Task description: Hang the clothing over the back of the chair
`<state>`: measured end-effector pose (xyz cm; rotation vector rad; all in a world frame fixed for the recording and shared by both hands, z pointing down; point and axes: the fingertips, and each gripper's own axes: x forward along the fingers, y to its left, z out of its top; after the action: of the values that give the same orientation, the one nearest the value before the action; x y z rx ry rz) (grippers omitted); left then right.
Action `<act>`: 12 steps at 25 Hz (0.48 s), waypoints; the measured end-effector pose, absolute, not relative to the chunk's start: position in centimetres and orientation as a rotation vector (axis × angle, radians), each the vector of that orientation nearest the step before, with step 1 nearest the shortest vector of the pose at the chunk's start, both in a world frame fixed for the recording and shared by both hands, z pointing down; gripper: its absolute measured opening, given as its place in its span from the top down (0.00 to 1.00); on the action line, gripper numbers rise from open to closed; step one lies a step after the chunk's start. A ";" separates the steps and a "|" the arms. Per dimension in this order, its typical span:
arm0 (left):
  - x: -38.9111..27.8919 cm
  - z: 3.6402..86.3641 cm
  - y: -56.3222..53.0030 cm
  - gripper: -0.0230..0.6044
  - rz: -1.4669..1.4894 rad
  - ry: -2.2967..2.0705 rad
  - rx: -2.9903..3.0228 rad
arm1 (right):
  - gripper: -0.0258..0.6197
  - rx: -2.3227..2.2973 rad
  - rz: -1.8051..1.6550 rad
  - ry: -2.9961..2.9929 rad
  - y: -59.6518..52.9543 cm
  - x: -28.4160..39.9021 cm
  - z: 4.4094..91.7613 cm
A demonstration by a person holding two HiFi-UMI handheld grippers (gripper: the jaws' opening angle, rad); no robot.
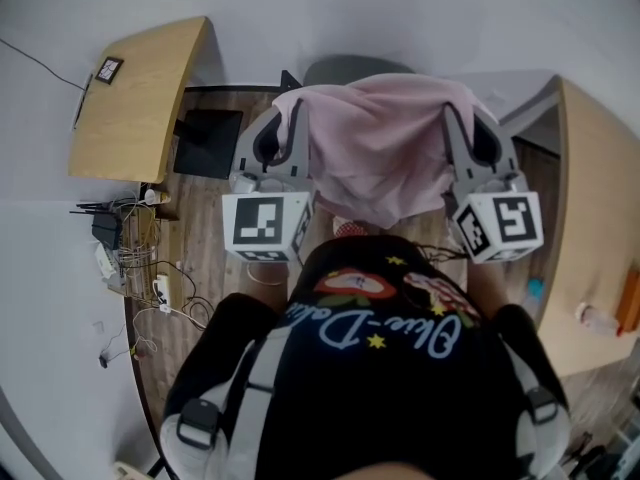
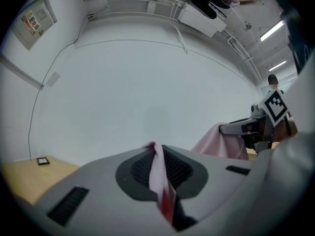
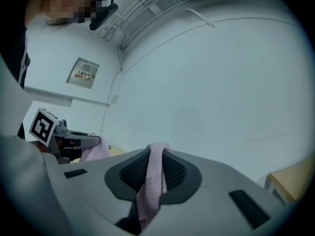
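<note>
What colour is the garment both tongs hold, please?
The garment is pale pink; head view shows it best.

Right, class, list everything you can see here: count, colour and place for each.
garment: one, pink, stretched between both grippers
chair: one, grey, behind garment, mostly hidden
desks: two, light wood, one left, one right
cables: a tangle, black and white, floor at left
left gripper: one, grey, shut on garment
right gripper: one, grey, shut on garment
person's top: one, black, printed, bottom of head view
</note>
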<state>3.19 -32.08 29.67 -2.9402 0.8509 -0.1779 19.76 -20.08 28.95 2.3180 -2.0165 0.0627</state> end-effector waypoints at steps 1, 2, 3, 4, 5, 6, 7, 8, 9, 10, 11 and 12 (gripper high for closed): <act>3.2 29.8 -32.2 0.94 -0.184 0.848 -2.942 | 0.89 2.323 0.065 -2.006 -20.1 19.9 29.1; 3.2 30.0 -32.4 0.94 -0.189 0.845 -2.942 | 0.89 2.328 0.067 -1.996 -20.2 20.0 29.3; 3.2 30.2 -32.6 0.94 -0.194 0.842 -2.944 | 0.89 2.332 0.069 -1.986 -20.3 20.1 29.4; 3.2 30.4 -32.8 0.94 -0.199 0.841 -2.950 | 0.89 2.336 0.071 -1.976 -20.4 20.2 29.6; 3.2 30.7 -33.0 0.94 -0.204 0.839 -2.957 | 0.89 2.339 0.074 -1.965 -20.6 20.3 29.9; 3.2 31.0 -33.2 0.94 -0.209 0.835 -2.963 | 0.89 2.342 0.078 -1.953 -20.7 20.4 30.1; 3.3 31.2 -33.3 0.94 -0.216 0.829 -2.968 | 0.89 2.345 0.085 -1.940 -20.8 20.5 30.4; 3.3 31.4 -33.5 0.94 -0.224 0.822 -2.972 | 0.89 2.348 0.092 -1.928 -20.9 20.5 30.6; 3.3 31.6 -33.7 0.94 -0.230 0.816 -2.975 | 0.89 2.351 0.099 -1.916 -21.1 20.6 30.7; 3.4 31.7 -34.2 0.94 -0.235 0.812 -2.979 | 0.89 2.351 0.105 -1.907 -21.6 20.6 30.9; 3.4 32.0 -34.8 0.94 -0.240 0.811 -2.983 | 0.89 2.350 0.111 -1.900 -22.2 20.6 31.1; 3.5 32.3 -35.5 0.94 -0.247 0.810 -2.988 | 0.89 2.350 0.116 -1.893 -22.9 20.7 31.3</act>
<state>3.47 -35.46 32.25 -2.9877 0.8103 -0.2471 20.66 -22.85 31.30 2.3497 -1.8932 0.1160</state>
